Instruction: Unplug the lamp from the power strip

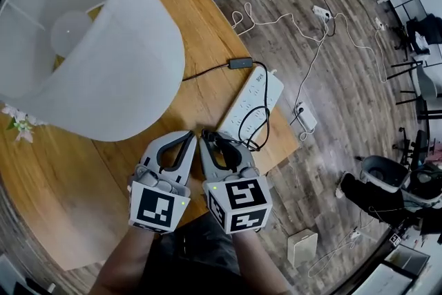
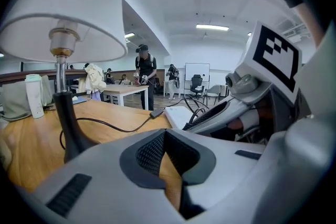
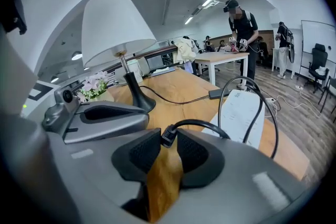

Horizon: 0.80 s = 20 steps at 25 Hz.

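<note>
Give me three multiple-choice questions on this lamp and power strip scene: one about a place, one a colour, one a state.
1. Where does the power strip lie?
A) on the floor
B) on the wooden table
C) on a chair

2. What colour is the lampshade?
A) white
B) green
C) red

3. What is the right gripper doing?
A) open, empty
B) shut on the black plug
C) shut on the lamp's stem

Answers: 1 B, it lies by the table's edge; 2 A, the shade is plain white; 3 B, the plug is pinched in its jaws, clear of the strip.
</note>
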Available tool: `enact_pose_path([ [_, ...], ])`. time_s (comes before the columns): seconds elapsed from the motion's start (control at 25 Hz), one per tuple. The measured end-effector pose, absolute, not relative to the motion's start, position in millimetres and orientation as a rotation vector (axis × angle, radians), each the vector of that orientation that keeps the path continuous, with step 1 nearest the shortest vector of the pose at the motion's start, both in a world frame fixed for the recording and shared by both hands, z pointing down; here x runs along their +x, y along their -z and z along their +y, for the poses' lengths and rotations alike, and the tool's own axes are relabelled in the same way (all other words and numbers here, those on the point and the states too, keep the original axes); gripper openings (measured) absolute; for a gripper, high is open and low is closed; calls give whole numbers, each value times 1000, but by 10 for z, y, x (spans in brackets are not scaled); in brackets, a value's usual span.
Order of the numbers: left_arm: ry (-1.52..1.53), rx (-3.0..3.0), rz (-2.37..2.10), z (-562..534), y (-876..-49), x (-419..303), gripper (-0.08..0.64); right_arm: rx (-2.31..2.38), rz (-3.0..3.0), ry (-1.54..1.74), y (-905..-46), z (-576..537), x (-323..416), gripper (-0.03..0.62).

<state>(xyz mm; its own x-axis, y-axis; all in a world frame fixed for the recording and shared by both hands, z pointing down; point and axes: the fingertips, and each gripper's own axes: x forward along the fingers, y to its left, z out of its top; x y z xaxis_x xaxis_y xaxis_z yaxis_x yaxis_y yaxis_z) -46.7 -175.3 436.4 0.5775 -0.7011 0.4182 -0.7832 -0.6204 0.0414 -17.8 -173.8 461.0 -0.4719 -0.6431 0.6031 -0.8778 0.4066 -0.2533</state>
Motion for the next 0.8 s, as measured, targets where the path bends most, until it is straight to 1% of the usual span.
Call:
enact_pose_path([
  [0.08,-531,2580,-1250,-1730,-4351,-507,-5,1267,-2260,-778,-4633,-1695,-231,111],
  [0.12,-527,2576,-1254,-1716,-4343,-520,-5,1252,-2264,-787,-4637,-1670,-253,140],
  [0.16,-524,2574,-1257,-1703,-4331,-530,-5,1239,-2268,-795,-4636,-1644,-273,152],
  [0.28,-515,2577,-1268,-1666,-4278,-543,-5,1205,-2274,-814,-4628,-1567,-318,162],
  [0.6,-511,2586,-1278,-1491,-4186,-549,-5,1092,-2227,-939,-4704,-1251,-396,255],
  [0.8,-510,2593,-1277,-1393,-4224,-547,-5,1079,-2204,-1021,-4794,-1084,-395,267],
])
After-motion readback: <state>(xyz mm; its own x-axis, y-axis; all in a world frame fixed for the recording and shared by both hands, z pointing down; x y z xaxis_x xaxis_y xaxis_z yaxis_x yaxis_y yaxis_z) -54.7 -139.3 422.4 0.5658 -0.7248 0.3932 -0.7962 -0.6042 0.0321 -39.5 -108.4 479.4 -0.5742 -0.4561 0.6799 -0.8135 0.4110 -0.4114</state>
